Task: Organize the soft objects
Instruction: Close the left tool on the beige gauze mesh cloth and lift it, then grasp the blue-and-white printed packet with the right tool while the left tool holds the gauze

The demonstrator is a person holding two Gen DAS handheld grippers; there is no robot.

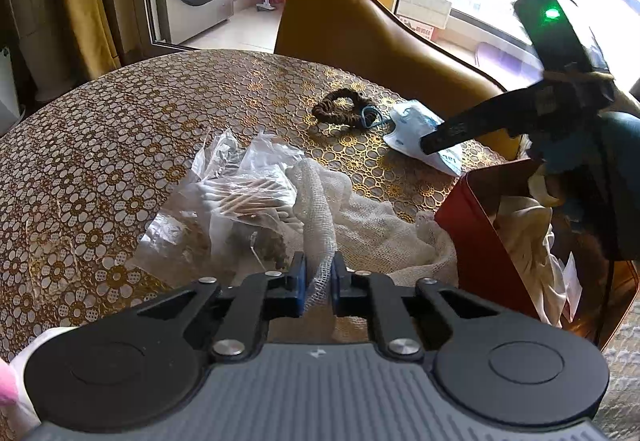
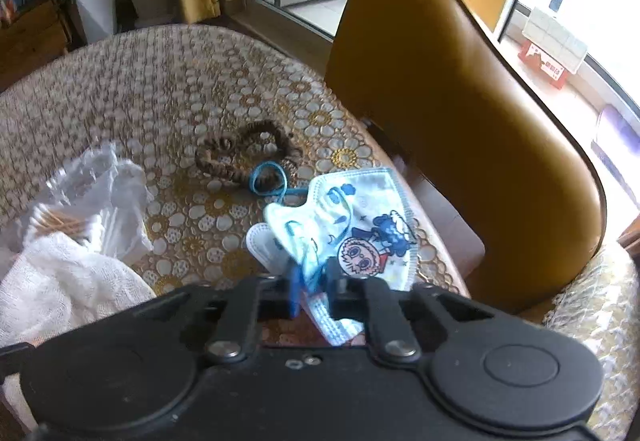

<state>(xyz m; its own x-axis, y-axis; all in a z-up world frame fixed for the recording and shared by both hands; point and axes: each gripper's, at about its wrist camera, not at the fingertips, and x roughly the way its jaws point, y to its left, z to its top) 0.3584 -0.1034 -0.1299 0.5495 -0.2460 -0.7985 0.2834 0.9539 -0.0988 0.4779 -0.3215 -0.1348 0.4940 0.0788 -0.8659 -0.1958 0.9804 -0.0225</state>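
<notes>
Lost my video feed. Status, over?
Left gripper shut on white gauze cloth. Right gripper shut on cartoon face mask. Red box beside gauze; nothing blocking.

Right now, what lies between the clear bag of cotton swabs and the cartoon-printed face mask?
Only bare flower-patterned tablecloth between bag and mask, in the right wrist view.

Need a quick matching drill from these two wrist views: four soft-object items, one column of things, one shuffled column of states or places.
1. white gauze cloth
2. cartoon-print face mask
3. brown braided hair tie
4. clear bag of cotton swabs

A. lying loose on the table, blue elastic beside it
B. pinched in left gripper
C. pinched in right gripper
D. on the table, partly overlapped by gauze

Pairs: 1-B, 2-C, 3-A, 4-D
</notes>
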